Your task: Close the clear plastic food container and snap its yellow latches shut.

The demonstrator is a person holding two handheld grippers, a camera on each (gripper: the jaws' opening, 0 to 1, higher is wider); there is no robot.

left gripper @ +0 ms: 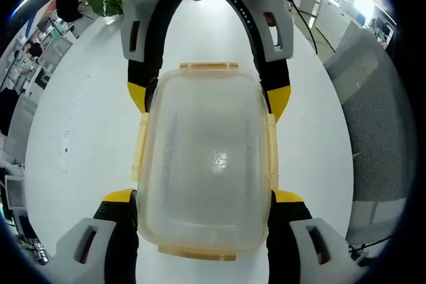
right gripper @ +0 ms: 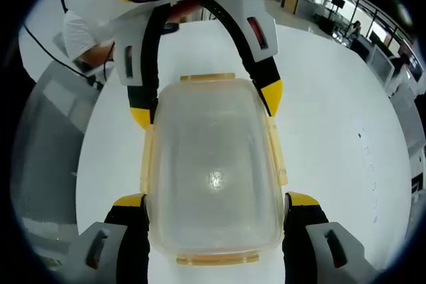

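The clear plastic container (left gripper: 206,157) lies lid-on on the white table (left gripper: 86,118), with yellow latches on its sides and ends, such as the side latch (left gripper: 140,144). My left gripper (left gripper: 204,196) rises from the bottom of the left gripper view, its yellow-tipped jaws pressed on the near part of both long sides. From the opposite end, my right gripper (left gripper: 208,96) grips the far part. In the right gripper view the same container (right gripper: 213,164) sits between my right gripper (right gripper: 216,199) and the left gripper (right gripper: 205,101). I cannot tell whether the latches are snapped.
A grey chair (left gripper: 373,131) stands by the table edge, and it appears again as the chair (right gripper: 46,138) in the right gripper view. A person in white (right gripper: 80,38) is behind the left gripper. Office desks fill the background.
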